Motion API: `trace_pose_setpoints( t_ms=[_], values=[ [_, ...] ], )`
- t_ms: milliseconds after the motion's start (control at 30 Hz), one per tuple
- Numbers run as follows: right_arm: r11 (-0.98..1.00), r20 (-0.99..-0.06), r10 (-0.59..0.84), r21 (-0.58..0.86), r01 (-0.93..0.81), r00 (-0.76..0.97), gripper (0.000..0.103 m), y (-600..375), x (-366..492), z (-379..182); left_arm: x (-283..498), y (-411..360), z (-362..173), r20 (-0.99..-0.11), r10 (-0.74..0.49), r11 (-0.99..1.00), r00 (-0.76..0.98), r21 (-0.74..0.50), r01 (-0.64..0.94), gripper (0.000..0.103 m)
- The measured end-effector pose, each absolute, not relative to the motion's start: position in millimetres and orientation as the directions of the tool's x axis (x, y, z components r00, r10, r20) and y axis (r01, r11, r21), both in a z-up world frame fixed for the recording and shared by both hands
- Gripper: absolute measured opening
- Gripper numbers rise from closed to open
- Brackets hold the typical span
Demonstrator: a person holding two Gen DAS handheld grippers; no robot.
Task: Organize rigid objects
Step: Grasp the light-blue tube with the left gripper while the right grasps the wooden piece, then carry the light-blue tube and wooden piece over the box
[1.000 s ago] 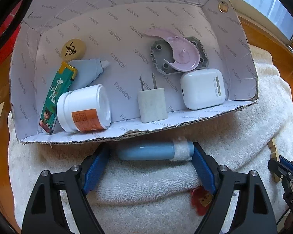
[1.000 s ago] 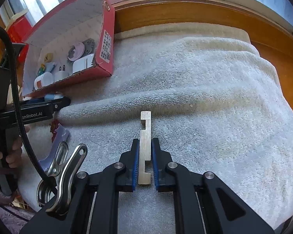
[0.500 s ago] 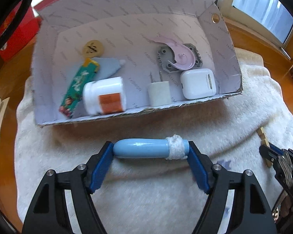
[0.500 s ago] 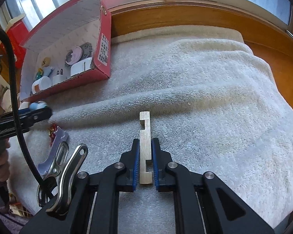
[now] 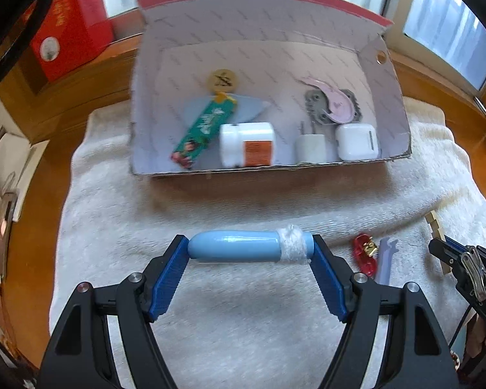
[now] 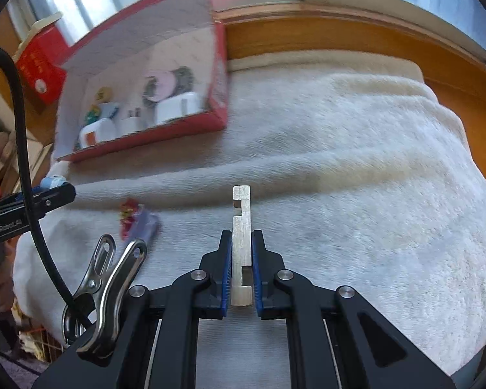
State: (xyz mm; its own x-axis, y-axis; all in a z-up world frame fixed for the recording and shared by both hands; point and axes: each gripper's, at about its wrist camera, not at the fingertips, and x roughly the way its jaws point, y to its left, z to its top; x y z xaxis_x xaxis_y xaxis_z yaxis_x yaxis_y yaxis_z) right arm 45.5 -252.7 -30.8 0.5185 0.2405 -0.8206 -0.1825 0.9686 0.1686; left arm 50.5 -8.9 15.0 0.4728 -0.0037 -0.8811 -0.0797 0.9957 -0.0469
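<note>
Gripping a blue cylinder endwise above the towel, the left gripper faces the cardboard box. Right gripper jaws clamp a notched wooden strip over the towel.

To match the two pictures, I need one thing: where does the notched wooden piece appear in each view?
Left wrist view: the notched wooden piece is at the far right edge, held by the right gripper.
Right wrist view: the piece is at centre, clamped between the blue pads, pointing away.
Shared landmark: the red cardboard box on the white towel.
</note>
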Motion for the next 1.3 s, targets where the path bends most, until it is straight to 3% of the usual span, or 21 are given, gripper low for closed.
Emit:
trace_pose_setpoints(
  t_ms=[700,1300],
  values=[
    [0.91,-0.763,0.368,0.18,-0.373,0.531,0.012,-173.3,65.3,16.3,40.7,23.5,46.4,-0.841,0.02,0.984,0.54,-0.081,-0.162,0.075],
    [0.905,-0.741,0.381,0.175,-0.387,0.554,0.012,-161.5,101.8,36.4,79.1,20.9,55.8,-0.82,-0.019,0.979,0.572,-0.131,-0.155,0.075]
  ],
)
